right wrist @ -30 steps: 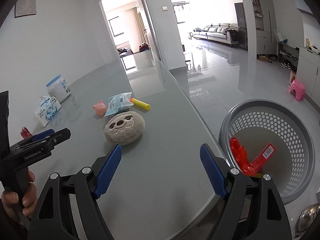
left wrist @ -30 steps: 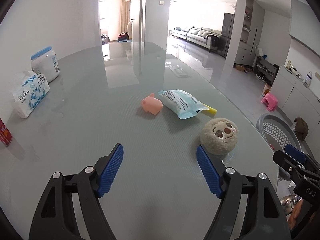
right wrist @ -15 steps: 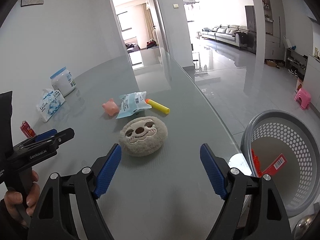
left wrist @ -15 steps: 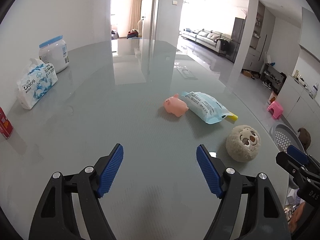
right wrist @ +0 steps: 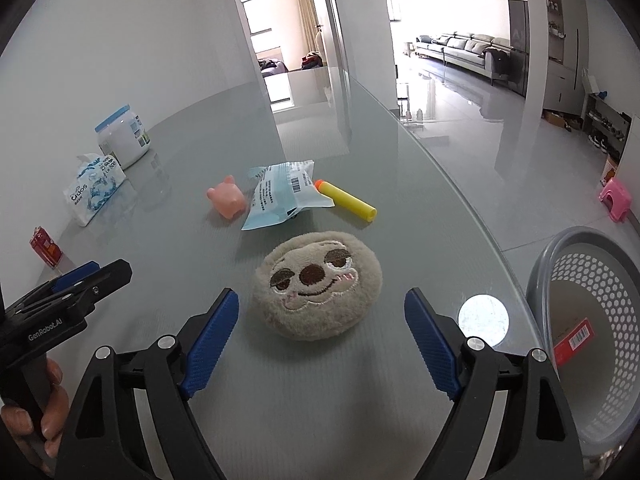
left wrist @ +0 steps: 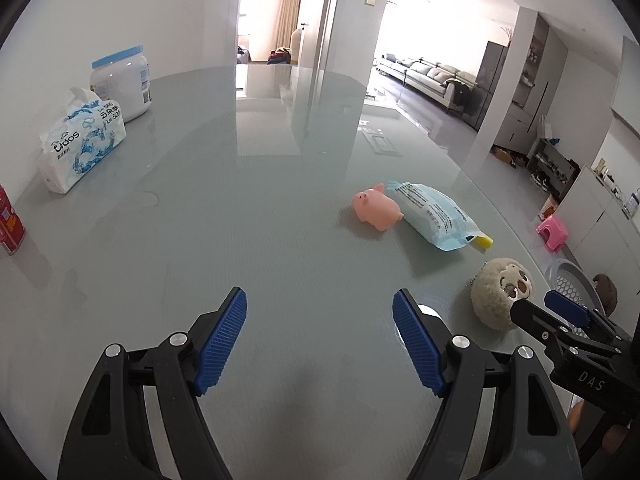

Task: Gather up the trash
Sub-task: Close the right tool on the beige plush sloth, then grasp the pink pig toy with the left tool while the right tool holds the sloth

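Note:
A light blue wrapper [right wrist: 280,196] lies on the glass table [right wrist: 320,400], partly over a yellow foam dart [right wrist: 346,200], beside a pink pig toy [right wrist: 226,200]. The wrapper also shows in the left wrist view [left wrist: 436,216]. A plush sloth head [right wrist: 316,284] lies just ahead of my open, empty right gripper [right wrist: 320,340]. My left gripper [left wrist: 320,340] is open and empty over bare glass, with the pig [left wrist: 378,210] ahead right. A grey mesh basket [right wrist: 592,320] stands on the floor at the right and holds a red packet [right wrist: 572,340].
A tissue pack [left wrist: 80,148], a white jar with a blue lid [left wrist: 120,80] and a red can [left wrist: 8,224] stand along the table's left side by the wall. The table's curved edge runs at the right. A pink stool [right wrist: 616,200] stands on the floor.
Both grippers have swung left, away from the basket and toward the table's middle. The sloth head now sits between the right gripper's fingers' line of view. Both stay open.

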Tool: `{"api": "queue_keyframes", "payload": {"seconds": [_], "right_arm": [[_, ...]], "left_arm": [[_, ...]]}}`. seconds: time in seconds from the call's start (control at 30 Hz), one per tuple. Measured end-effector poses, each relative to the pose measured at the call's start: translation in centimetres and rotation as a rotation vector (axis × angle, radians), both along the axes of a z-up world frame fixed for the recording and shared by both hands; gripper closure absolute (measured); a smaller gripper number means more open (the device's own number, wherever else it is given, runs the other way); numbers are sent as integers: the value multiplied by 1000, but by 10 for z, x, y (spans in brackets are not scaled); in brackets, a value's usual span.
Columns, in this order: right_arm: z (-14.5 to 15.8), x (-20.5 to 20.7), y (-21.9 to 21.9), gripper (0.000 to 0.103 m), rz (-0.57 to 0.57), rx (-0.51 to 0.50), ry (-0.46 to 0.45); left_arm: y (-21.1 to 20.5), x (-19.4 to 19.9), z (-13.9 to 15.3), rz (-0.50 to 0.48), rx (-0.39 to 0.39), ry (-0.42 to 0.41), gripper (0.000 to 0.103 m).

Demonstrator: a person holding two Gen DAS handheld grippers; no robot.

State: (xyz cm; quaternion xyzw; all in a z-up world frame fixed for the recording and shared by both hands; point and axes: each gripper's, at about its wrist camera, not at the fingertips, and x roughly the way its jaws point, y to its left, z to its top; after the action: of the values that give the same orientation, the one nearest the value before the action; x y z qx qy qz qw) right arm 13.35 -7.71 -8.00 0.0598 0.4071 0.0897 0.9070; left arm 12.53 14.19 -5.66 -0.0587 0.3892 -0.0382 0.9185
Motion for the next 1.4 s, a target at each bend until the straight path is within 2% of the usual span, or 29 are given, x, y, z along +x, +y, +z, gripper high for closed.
{"api": "queue_keyframes", "payload": {"seconds": [0.33,0.77,0.83,0.97,1.13,1.4], "right_arm": [[-6,21,12,20,17,-12,35],[-7,34,24,21,21,-41,12],[-7,34,25,31,23,-45,4],[-7,34,24,38,33,-40,0],[-3,25,24,40,49,-34,-24],[14,-2,1,40,23,24,-75]], "left_arm": [[3,1,-1,2,-3,6,29],[3,1,-2,6,-2,11,29],[3,1,-2,6,-2,11,29],[3,1,-2,6,0,11,29],[4,2,-3,13,3,13,29],[0,3,-7,9,17,17,29]]}}
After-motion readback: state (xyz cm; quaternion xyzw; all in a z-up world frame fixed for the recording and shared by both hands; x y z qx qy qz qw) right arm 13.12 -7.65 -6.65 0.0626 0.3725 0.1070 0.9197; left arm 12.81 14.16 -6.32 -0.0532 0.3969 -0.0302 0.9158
